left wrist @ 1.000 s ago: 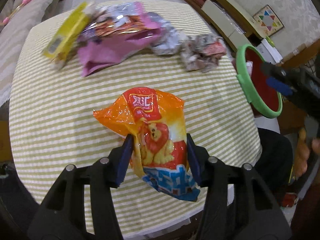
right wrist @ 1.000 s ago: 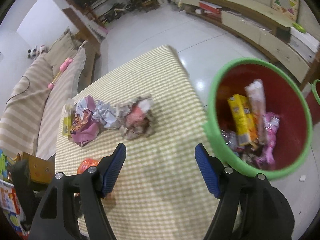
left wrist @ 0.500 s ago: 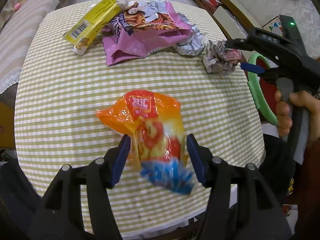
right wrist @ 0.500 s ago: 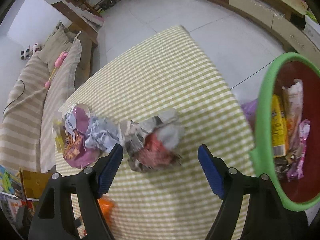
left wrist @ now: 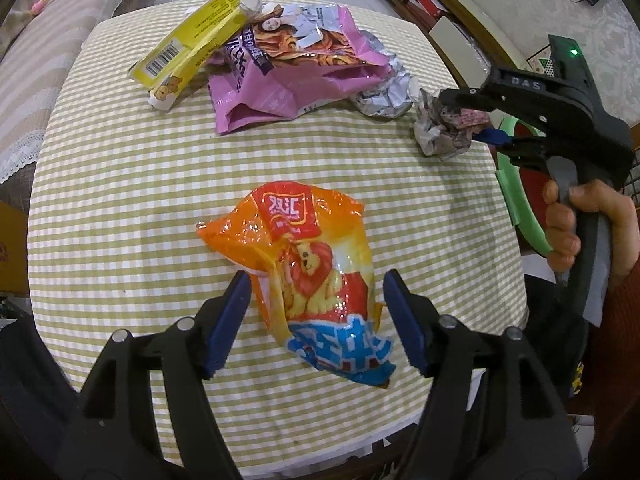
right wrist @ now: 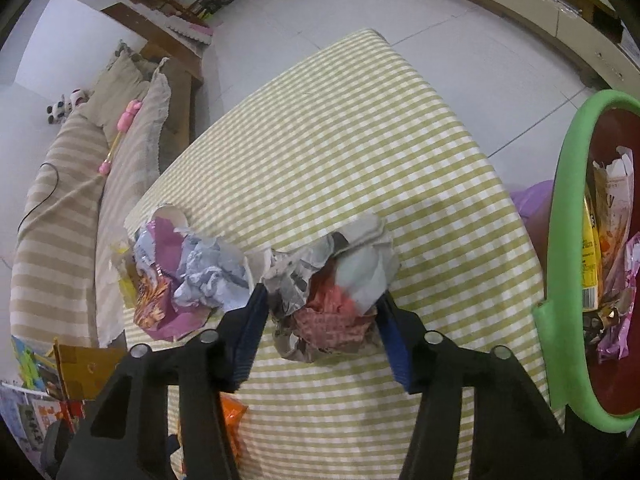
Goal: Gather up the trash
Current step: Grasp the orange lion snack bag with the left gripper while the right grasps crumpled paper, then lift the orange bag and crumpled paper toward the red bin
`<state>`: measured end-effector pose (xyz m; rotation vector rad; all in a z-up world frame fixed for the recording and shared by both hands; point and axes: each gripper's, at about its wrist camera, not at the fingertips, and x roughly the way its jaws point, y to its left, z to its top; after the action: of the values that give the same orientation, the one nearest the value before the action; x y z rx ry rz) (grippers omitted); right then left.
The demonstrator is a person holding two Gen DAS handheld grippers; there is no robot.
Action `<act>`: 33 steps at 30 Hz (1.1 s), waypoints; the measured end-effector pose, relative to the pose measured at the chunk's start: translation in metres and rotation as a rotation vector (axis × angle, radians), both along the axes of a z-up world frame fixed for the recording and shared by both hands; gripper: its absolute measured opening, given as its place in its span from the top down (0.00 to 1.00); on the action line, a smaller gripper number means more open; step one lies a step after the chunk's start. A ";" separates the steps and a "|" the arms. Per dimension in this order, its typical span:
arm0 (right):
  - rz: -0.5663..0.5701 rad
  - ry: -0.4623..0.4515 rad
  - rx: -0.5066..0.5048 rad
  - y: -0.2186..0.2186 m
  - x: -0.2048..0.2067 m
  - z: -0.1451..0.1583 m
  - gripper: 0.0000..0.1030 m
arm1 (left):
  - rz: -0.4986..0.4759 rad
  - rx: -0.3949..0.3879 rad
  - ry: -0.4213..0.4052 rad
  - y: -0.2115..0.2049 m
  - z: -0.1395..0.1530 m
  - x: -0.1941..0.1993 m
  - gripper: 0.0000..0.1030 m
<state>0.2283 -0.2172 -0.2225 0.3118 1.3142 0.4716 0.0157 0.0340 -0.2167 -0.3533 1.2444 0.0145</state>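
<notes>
An orange snack bag with a lion (left wrist: 316,272) lies on the green-checked table (left wrist: 120,200). My left gripper (left wrist: 316,316) is open, its blue pads on either side of the bag's lower half. A crumpled grey-and-red paper ball (right wrist: 328,284) sits near the table's right edge. My right gripper (right wrist: 320,328) is open around it, pads close to its sides; it also shows in the left wrist view (left wrist: 472,120). A red bin with a green rim (right wrist: 560,272) stands beside the table, holding several wrappers.
At the far side of the table lie a yellow wrapper (left wrist: 192,44), a pink-purple bag (left wrist: 288,76) and a crumpled silver wrapper (left wrist: 388,92). A striped sofa (right wrist: 60,208) stands beyond the table. Shelving runs along the wall (left wrist: 440,12).
My right gripper has moved from near the bin to the crumpled paper ball and now straddles it. My left gripper stays around the orange bag, which has shifted slightly.
</notes>
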 end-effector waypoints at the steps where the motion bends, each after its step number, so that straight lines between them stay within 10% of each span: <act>1: 0.003 -0.004 0.011 0.000 -0.003 0.003 0.51 | -0.002 0.002 0.000 0.000 0.000 0.000 0.36; 24: 0.089 -0.048 -0.097 -0.010 -0.068 0.007 0.26 | 0.020 0.004 0.019 -0.002 -0.009 0.007 0.36; 31: 0.070 -0.010 -0.082 -0.004 -0.061 -0.007 0.26 | 0.015 0.022 0.023 -0.001 -0.013 0.010 0.38; 33: 0.073 -0.005 -0.059 -0.003 -0.063 -0.006 0.39 | 0.011 0.014 0.027 -0.002 -0.017 0.010 0.46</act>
<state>0.1656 -0.2203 -0.2288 0.2135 1.3352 0.4937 0.0258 0.0317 -0.2334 -0.3490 1.2689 0.0377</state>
